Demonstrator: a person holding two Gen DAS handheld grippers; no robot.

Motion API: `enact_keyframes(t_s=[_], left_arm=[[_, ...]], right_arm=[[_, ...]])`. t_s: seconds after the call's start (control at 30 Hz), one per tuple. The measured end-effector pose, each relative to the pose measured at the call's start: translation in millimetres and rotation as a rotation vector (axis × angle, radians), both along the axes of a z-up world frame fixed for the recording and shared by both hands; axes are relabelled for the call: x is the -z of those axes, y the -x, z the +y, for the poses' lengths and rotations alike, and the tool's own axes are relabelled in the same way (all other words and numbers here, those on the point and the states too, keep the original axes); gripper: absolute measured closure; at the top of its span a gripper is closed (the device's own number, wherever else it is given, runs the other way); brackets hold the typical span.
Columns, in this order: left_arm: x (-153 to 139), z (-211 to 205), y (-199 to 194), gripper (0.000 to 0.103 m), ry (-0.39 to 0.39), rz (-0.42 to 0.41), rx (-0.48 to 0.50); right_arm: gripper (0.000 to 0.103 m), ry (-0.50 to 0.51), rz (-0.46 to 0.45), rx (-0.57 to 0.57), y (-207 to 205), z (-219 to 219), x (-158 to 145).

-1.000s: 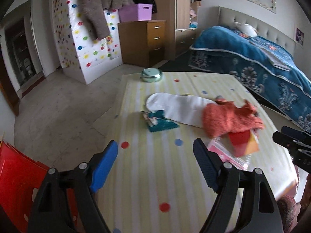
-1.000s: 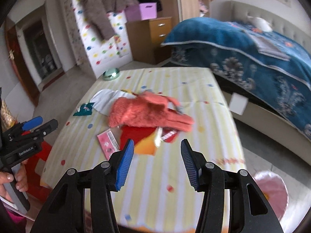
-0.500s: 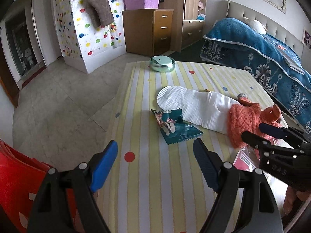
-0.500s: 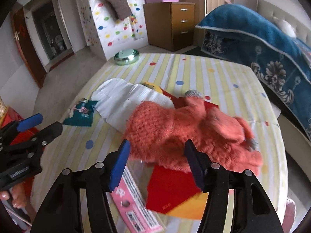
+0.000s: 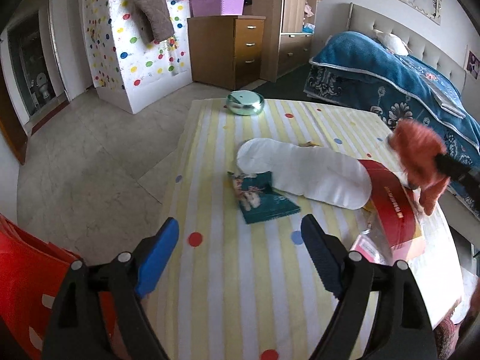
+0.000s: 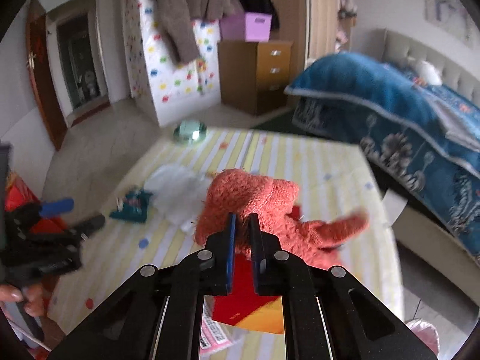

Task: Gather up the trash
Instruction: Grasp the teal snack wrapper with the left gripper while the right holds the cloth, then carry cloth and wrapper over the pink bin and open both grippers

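Observation:
My right gripper (image 6: 242, 222) is shut on an orange knitted glove (image 6: 255, 198) and holds it above the striped table (image 6: 315, 165); the glove also shows at the right of the left wrist view (image 5: 417, 153). My left gripper (image 5: 240, 237) is open and empty above the table's near edge. Ahead of it lie a teal snack wrapper (image 5: 264, 198), a white paper bag (image 5: 306, 174), a red and orange box (image 5: 393, 207) and a pink packet (image 5: 369, 249). The box (image 6: 249, 306) and the wrapper (image 6: 132, 207) show in the right wrist view too.
A round green tin (image 5: 245, 106) stands at the table's far edge. A red bin (image 5: 27, 285) is at the lower left beside the table. A bed with a blue cover (image 5: 399, 81) is to the right, a wooden drawer unit (image 5: 228, 51) behind.
My right gripper has closed on the orange glove and lifted it off the papers, uncovering the red box. My left gripper has stayed open, and its view has shifted slightly.

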State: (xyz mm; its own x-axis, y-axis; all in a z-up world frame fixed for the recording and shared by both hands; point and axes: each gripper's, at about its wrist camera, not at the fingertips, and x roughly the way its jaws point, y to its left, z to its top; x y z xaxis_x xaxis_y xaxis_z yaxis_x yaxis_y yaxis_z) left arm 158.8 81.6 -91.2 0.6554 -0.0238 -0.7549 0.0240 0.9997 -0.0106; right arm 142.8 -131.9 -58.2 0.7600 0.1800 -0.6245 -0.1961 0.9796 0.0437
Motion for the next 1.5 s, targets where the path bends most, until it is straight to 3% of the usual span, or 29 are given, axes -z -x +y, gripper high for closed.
enact_keyframes(t_s=[0.27,0.4,0.43,0.5,0.6,0.67,0.7,0.8,1.0,1.27,1.5], left_arm=[[21,-20,-36,0.021,-0.027,0.066,-0.066],[30,-24,-47,0.031,-0.037,0.086,-0.078],[32,-25,-50,0.035,-0.038,0.091,-0.075],[35,-27,-52,0.053,-0.041,0.103,-0.064],[37,-28,-48,0.068,-0.035,0.106,-0.044],[34,-27,-40,0.075,-0.006,0.100,-0.023],[31,-25,-34,0.085,0.020,0.091,-0.007],[19,-20,-18,0.091,0.085,0.051,0.034],[-18,-25,21,0.093,0.153,-0.056,0.122],[-60,-75,62,0.093,0.115,-0.146,0.264],[-80,-135,95,0.093,0.088,-0.207,0.422]], right_arm=[[0.094,-0.033,0.033,0.009,10,-13,1],[0.093,-0.043,0.062,0.015,10,-22,0],[0.093,-0.045,0.067,0.015,9,-22,1],[0.093,-0.045,0.073,0.015,12,-22,3],[0.093,-0.048,0.076,0.013,16,-22,9],[0.093,-0.045,0.067,0.014,19,-22,9],[0.093,-0.043,0.059,0.014,21,-23,7],[0.093,-0.044,0.029,0.017,28,-27,4],[0.093,-0.050,-0.035,0.043,44,-43,-12],[0.093,-0.053,-0.108,0.105,85,-82,-40],[0.093,-0.068,-0.107,0.181,126,-128,-52]])
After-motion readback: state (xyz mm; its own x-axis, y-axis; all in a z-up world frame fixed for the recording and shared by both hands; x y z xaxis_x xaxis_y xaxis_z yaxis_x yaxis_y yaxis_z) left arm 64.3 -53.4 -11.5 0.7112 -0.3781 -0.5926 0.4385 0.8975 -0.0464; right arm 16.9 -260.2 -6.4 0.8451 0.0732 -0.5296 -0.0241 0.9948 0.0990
